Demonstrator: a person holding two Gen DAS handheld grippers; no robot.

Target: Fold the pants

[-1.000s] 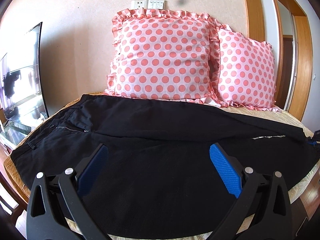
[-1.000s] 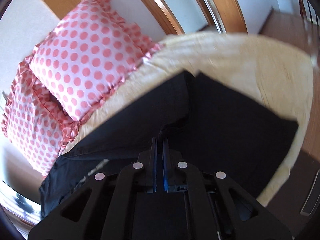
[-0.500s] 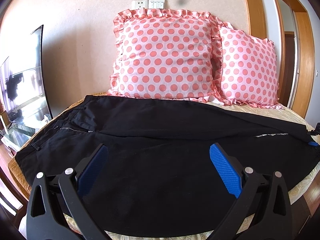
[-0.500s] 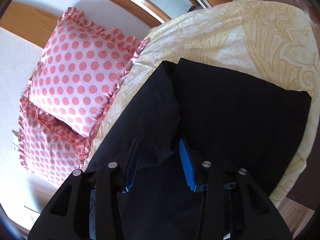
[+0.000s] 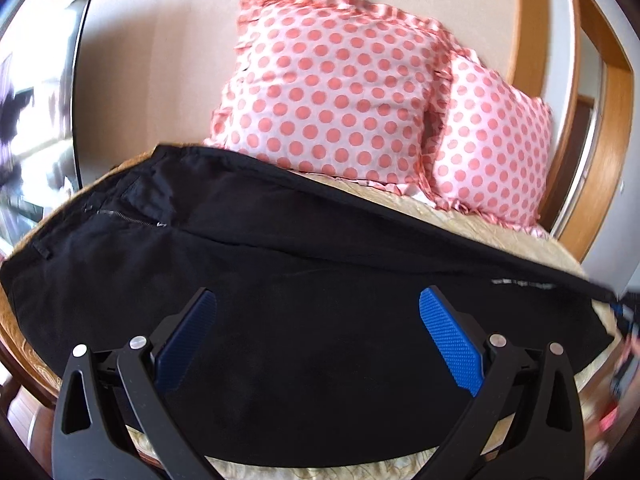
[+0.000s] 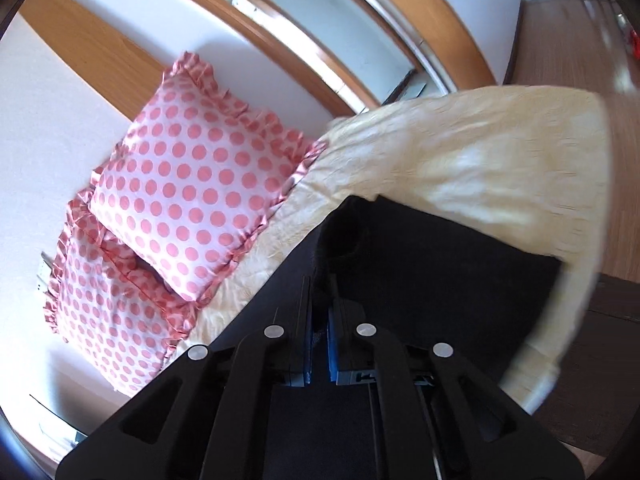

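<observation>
Black pants lie flat across the bed, waistband and zipper at the left, leg ends at the right. My left gripper is open and empty, hovering over the middle of the pants. In the right wrist view my right gripper is shut on a raised fold of the pants near the leg hems. The pinched cloth bunches up between the blue pads. The right gripper's blue tip shows at the far right of the left wrist view.
Two pink polka-dot pillows lean on the wall behind the pants. The bed has a cream cover and a wooden frame. A TV stands at the left. A wooden door frame and wooden floor are at the right.
My right gripper opened half a second ago and has shut again on the pants near the hems. The left gripper stayed open and tilted a little over the pants.
</observation>
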